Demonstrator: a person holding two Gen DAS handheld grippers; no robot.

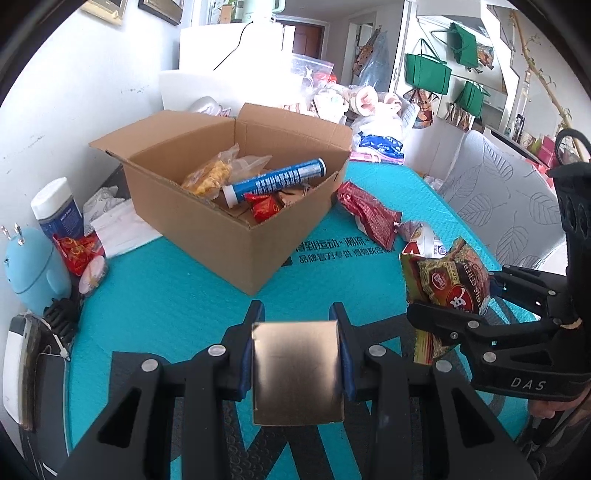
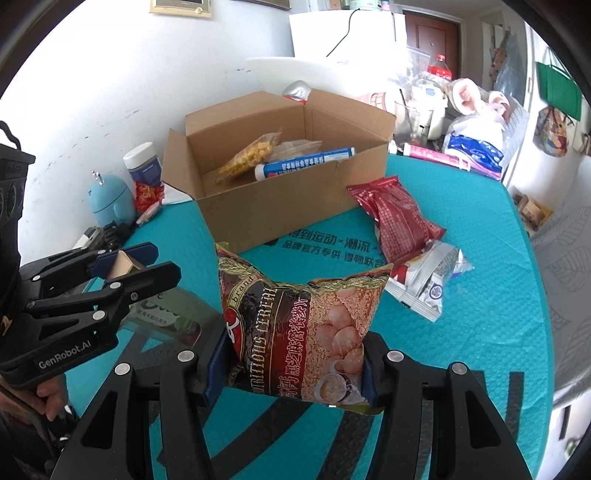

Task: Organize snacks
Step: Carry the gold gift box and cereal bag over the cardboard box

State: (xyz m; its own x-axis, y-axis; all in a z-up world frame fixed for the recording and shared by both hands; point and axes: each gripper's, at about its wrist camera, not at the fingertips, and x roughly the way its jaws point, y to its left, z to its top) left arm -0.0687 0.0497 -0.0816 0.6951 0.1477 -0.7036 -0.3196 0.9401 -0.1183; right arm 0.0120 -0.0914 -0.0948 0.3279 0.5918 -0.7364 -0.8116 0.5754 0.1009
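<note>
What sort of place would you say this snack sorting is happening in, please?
Most likely a lived-in home, probably a living or dining area. A cluttered table with a teal cover stands against a white wall, green tote bags hang nearby, and a wooden interior door shows behind.

Bright daylight blows out the white far wall [image 1: 229, 66]; fisheye edges bend and darken.

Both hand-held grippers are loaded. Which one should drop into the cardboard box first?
Left, probably. The left hand-held gripper holds a small tan box and faces the cardboard box's open top. The right hand-held gripper, gripping the cereal bag, sits further right.
</note>
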